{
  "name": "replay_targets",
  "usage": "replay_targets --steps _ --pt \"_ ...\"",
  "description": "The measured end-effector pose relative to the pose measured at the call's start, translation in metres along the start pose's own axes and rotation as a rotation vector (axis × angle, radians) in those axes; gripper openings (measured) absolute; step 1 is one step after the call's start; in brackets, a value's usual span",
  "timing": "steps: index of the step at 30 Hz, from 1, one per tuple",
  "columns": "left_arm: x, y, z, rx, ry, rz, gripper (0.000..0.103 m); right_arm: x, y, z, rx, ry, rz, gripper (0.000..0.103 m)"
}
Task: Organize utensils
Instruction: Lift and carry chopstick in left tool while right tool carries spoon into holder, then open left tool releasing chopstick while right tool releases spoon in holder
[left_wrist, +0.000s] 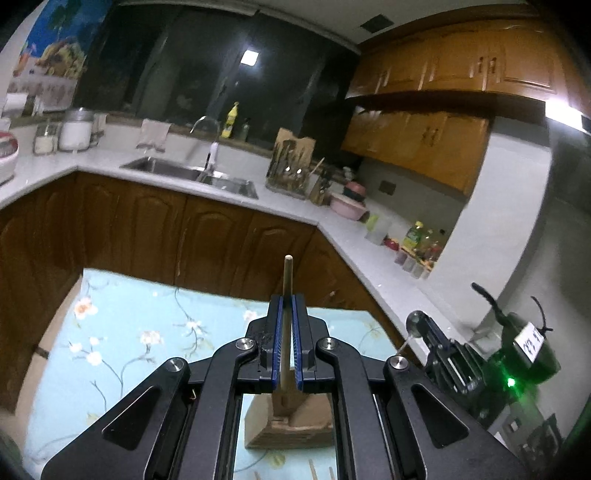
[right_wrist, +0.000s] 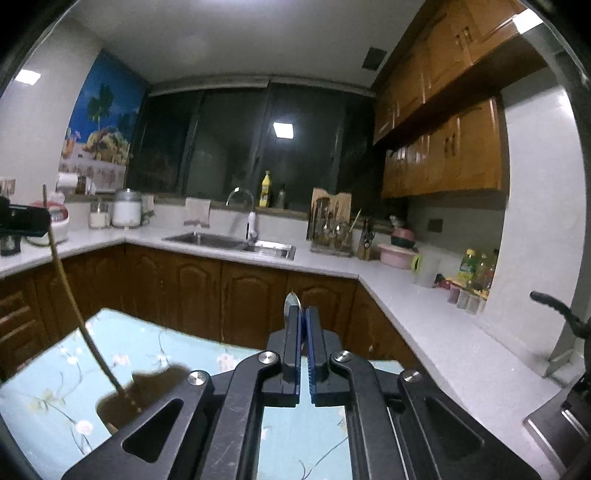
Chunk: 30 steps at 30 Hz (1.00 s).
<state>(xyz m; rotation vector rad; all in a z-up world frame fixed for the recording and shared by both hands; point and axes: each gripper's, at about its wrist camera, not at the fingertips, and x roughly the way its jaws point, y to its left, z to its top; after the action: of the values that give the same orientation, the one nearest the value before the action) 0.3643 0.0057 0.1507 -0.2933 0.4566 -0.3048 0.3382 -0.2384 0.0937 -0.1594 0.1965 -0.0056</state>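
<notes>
My left gripper (left_wrist: 287, 301) is shut on the thin handle of a wooden spatula (left_wrist: 286, 332). The handle tip sticks up past the fingers and the wide wooden blade (left_wrist: 291, 421) hangs below, over the blue floral tablecloth (left_wrist: 129, 332). My right gripper (right_wrist: 304, 312) is shut on a metal spoon (right_wrist: 292, 303), whose bowl pokes out above the fingertips. The right gripper also shows in the left wrist view (left_wrist: 417, 325) at the right. The spatula shows in the right wrist view (right_wrist: 74, 306) at the left, held by the left gripper (right_wrist: 26, 221).
A white L-shaped counter (right_wrist: 424, 317) runs behind and to the right, with a steel sink (right_wrist: 236, 243), a utensil rack (right_wrist: 330, 225), a pink bowl (right_wrist: 397, 253) and bottles (right_wrist: 476, 269). Brown cabinets (right_wrist: 221, 295) stand below. Thin sticks (left_wrist: 314, 470) lie on the cloth.
</notes>
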Motion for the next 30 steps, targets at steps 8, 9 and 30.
replay_targets --steps 8,9,30 --pt "0.038 0.003 -0.04 -0.005 0.068 0.027 0.004 0.014 0.013 -0.037 -0.026 0.06 0.03 0.003" --pt "0.041 0.003 -0.043 -0.005 0.077 0.025 0.004 0.016 0.012 -0.039 -0.019 0.072 0.044 0.003" --pt "0.037 0.002 -0.045 0.0 0.098 0.046 0.048 0.019 -0.019 -0.037 0.155 0.209 0.178 0.053"
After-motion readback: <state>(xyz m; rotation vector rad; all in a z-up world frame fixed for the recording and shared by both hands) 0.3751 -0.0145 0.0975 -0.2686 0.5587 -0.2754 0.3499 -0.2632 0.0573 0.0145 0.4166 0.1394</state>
